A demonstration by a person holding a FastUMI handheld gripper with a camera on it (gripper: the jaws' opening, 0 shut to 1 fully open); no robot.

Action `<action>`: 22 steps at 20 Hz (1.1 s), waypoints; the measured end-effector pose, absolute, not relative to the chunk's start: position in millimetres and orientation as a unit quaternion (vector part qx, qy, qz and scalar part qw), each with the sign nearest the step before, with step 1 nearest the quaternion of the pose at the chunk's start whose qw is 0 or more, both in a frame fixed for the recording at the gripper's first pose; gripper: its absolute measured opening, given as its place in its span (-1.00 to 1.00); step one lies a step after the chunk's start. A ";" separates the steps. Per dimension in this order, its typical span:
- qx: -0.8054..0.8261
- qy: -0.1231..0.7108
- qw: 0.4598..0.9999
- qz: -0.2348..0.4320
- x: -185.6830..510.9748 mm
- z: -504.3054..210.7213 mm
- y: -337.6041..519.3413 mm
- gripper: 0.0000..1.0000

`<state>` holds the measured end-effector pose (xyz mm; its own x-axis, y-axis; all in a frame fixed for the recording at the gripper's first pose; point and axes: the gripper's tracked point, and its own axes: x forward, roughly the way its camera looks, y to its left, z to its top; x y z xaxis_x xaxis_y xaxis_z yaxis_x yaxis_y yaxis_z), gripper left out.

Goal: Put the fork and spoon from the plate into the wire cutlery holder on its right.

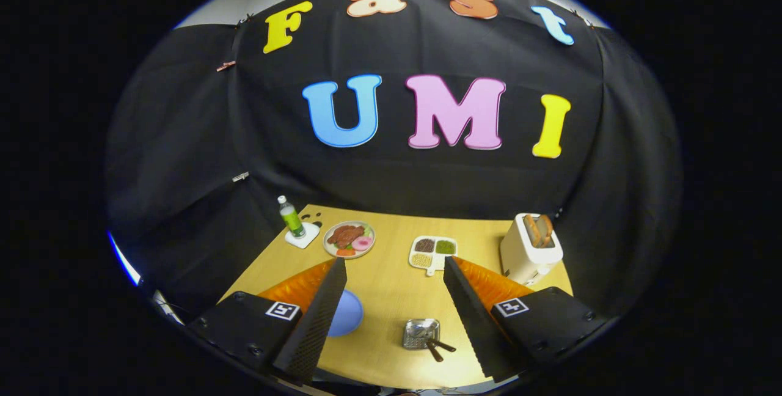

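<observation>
Gripper [391, 298] held high over the wooden tabletop [391, 298], jaws spread wide, nothing between them.

Blue plate [347, 315] sits on the near left, partly hidden behind the left finger. I cannot make out a fork or spoon on its visible part.

Wire cutlery holder [421, 333] stands to the plate's right, between the jaws on the near side. Two dark handles [437, 348] stick out of it toward the near right; by the look of it the cutlery may already be in, but too small to tell fork from spoon.

Far side, well apart from the work: green bottle [291, 217] on a white coaster, dish of meat [349, 239], divided tray of grains [433, 252], white toaster [530, 248] with bread on the far right.

Judgement: check the plate first. If a piece is left there, come down left, pinch it mid-handle across the narrow side, lift level, carry right and lower it upright into the holder without knocking the handles already there.
</observation>
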<state>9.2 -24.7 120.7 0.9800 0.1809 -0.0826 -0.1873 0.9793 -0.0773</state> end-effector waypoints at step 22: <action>-0.024 -0.023 0.996 0.083 21.6 137.7 -60.9 0.94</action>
